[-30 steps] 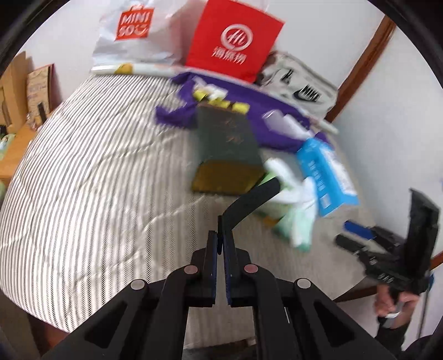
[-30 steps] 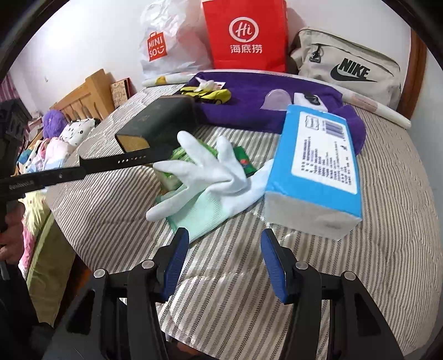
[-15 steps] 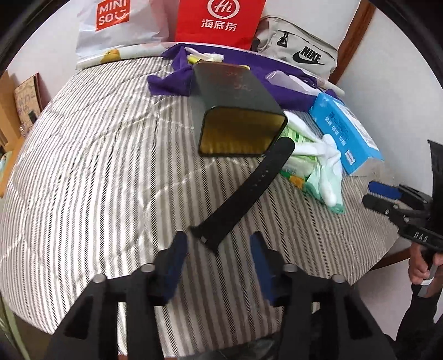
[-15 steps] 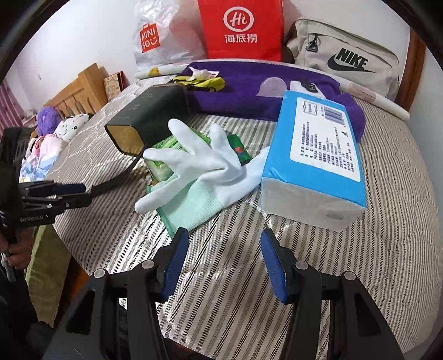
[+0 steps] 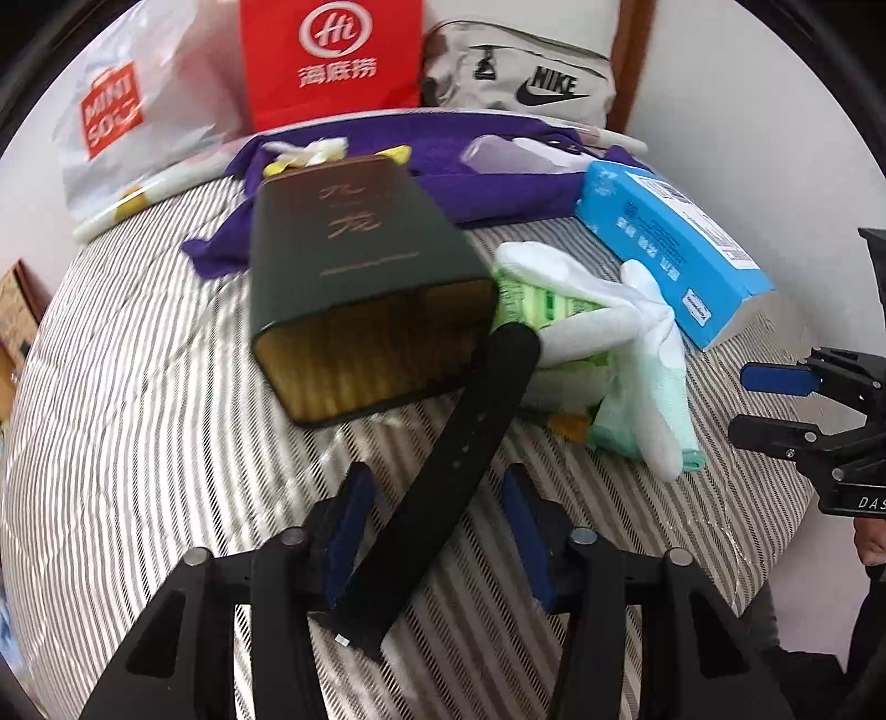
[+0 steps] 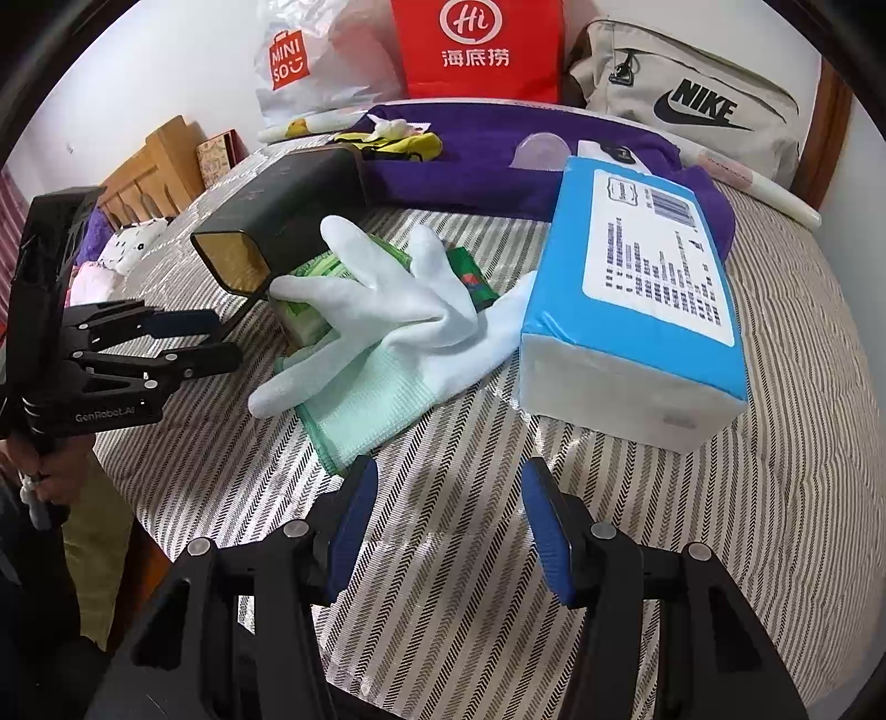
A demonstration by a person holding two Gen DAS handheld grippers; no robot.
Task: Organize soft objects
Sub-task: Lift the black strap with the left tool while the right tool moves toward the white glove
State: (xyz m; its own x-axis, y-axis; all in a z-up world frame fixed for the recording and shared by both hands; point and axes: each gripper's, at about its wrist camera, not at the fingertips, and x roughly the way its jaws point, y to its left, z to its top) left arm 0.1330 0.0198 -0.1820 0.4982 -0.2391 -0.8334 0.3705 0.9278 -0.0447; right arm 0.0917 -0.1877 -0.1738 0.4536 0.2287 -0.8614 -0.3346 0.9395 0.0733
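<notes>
At the near edge of the bed, the right gripper hangs over bare striped cover with its blue pads well apart and nothing between them. Toward the near left side, the left gripper has its jaws closing, with the near end of a black strap lying between the pads; in the left wrist view the left pad looks to be against the strap's edge while the right pad stands clear of it. The strap runs diagonally away across the cover, its far end next to the open mouth of a dark green box that lies on its side, gold inside.

Just beyond the right gripper, near the middle of the bed, lies a pale green cloth with a white glove spread over it, fingers fanned toward the box. Under the glove sits a green packet. Touching the glove's cuff on the right is a blue tissue pack.

Farther back, a purple garment spreads across the bed with small yellow and white items on it. Along the far edge, against the wall, stand a Miniso plastic bag, a red paper bag and a beige Nike bag.
</notes>
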